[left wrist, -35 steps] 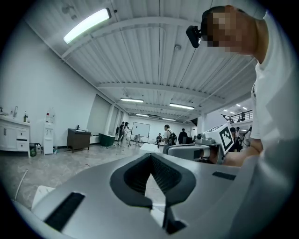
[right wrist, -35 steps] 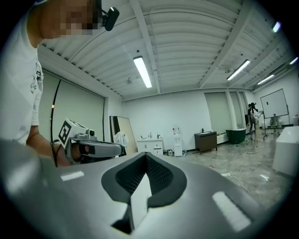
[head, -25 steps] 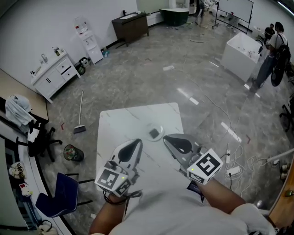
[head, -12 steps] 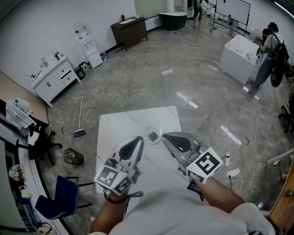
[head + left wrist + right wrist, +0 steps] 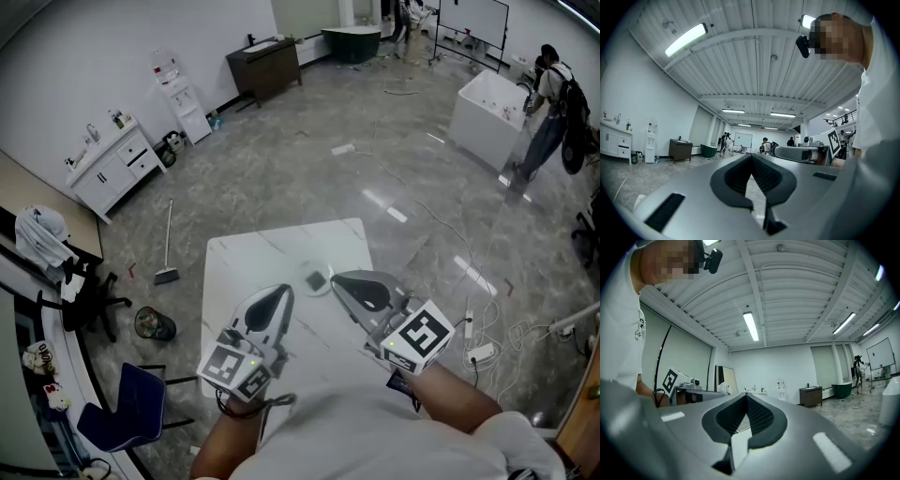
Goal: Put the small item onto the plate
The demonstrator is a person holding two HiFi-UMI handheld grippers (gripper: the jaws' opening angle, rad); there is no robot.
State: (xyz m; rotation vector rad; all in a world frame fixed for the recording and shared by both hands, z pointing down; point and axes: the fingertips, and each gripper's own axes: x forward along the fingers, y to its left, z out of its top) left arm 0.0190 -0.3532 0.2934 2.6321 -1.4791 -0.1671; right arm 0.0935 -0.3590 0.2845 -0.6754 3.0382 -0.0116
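A small dark grey item (image 5: 317, 277) lies on a little round plate (image 5: 307, 286) in the middle of the white marble table (image 5: 246, 261). Both grippers hover over the table's near half, tilted upward. In the head view my left gripper (image 5: 282, 290) points toward the plate from its near left, and my right gripper (image 5: 337, 277) has its tip just right of the plate. In the left gripper view the left gripper (image 5: 751, 157) has its jaws together with nothing between them. The right gripper view shows the right gripper (image 5: 746, 396) shut and empty too. Both gripper views look at ceiling and room, not the plate.
A blue chair (image 5: 122, 412) stands at the table's near left, with a bin (image 5: 153, 323) and a broom (image 5: 167, 272) on the floor beyond. Cables and a power strip (image 5: 478, 352) lie to the right. A white tub (image 5: 492, 103) and a person (image 5: 548, 103) are far off.
The head view has shifted slightly. Both grippers keep nearly the same pose, and the item stays on the plate.
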